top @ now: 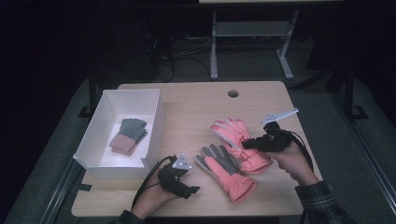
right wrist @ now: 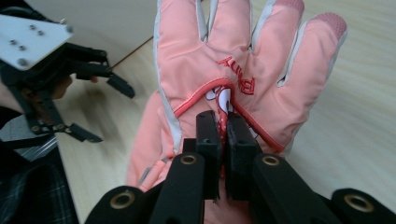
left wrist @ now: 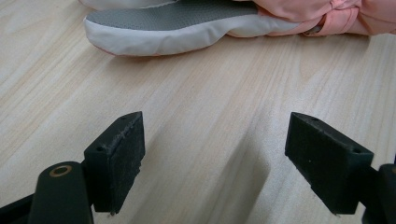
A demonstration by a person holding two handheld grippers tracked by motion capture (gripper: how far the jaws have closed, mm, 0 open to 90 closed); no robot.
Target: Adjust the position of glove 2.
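Two salmon-pink ski gloves lie on the wooden table [top: 187, 107]. One glove [top: 236, 135] lies back up, with red lettering [right wrist: 233, 46]; my right gripper [top: 245, 143] [right wrist: 223, 123] is shut on a pinch of its back fabric. The other glove [top: 226, 168] lies palm up, showing its grey palm [left wrist: 177, 23]. My left gripper [top: 191, 179] [left wrist: 215, 135] rests low over the bare table just left of that glove, jaws wide open with nothing between them. The right gripper view also takes in the open left gripper [right wrist: 114, 114].
A white open box [top: 154, 126] stands at the table's left with a small pair of grey and pink gloves [top: 128, 135] inside. A round hole [top: 233, 94] sits near the table's far edge. Metal stand legs [top: 214, 46] rise beyond the table.
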